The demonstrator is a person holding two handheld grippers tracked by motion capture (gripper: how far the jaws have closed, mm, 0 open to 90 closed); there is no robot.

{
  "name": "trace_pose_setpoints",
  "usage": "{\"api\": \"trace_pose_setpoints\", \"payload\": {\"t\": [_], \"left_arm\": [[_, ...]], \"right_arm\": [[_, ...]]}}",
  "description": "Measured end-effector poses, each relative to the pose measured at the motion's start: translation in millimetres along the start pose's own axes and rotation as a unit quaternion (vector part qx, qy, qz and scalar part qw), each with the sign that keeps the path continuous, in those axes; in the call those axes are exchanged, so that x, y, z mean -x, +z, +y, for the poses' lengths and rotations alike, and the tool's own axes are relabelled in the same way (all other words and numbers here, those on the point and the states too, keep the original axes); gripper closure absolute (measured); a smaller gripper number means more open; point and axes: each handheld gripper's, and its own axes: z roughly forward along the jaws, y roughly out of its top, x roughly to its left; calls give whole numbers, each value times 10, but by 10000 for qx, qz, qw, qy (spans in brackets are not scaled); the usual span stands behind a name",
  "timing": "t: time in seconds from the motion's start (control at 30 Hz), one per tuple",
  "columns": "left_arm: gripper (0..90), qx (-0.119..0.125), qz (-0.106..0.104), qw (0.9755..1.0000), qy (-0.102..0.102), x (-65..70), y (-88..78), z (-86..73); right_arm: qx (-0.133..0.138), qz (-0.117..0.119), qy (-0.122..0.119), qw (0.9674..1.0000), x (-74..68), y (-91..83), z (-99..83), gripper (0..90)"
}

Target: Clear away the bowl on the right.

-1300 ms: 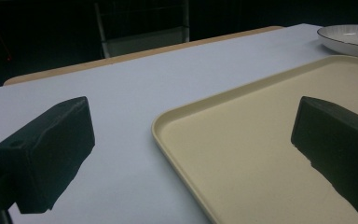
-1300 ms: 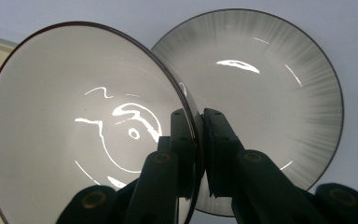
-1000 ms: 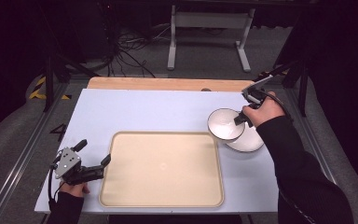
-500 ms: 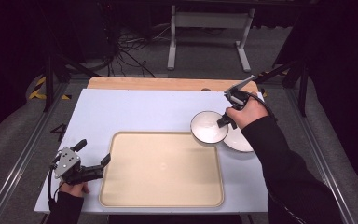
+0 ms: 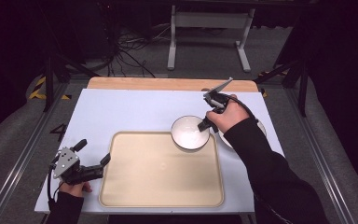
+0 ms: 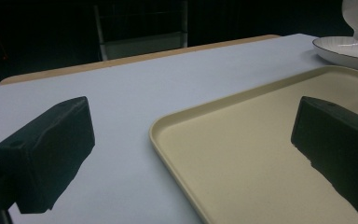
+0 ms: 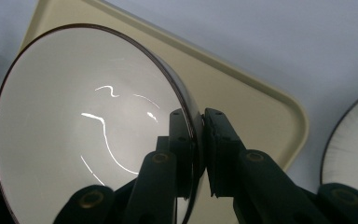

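Two handheld grippers work over a white table (image 5: 135,109). Right gripper (image 7: 198,140) has its jaws pinched on the rim of a white bowl (image 5: 189,132), holding it above the far right corner of a cream tray (image 5: 161,186); a white plate (image 7: 354,149) lies just to its right. Left gripper (image 5: 93,156) rests with jaws spread apart, straddling the tray's near left edge.

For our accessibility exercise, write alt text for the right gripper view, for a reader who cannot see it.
The right gripper pinches the rim of a white bowl, one of its black fingers inside and the other outside. Behind the bowl lie a beige tray on the pale table, and a plate's edge at right.
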Motion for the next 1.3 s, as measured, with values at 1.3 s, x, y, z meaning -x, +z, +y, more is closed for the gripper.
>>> {"api": "trace_pose_setpoints", "payload": {"t": [1.3], "left_arm": [[1,103,40,9999,-93,-26,-16,5]], "right_arm": [[-373,491,-506,9968,-653,532,160,806]]}}
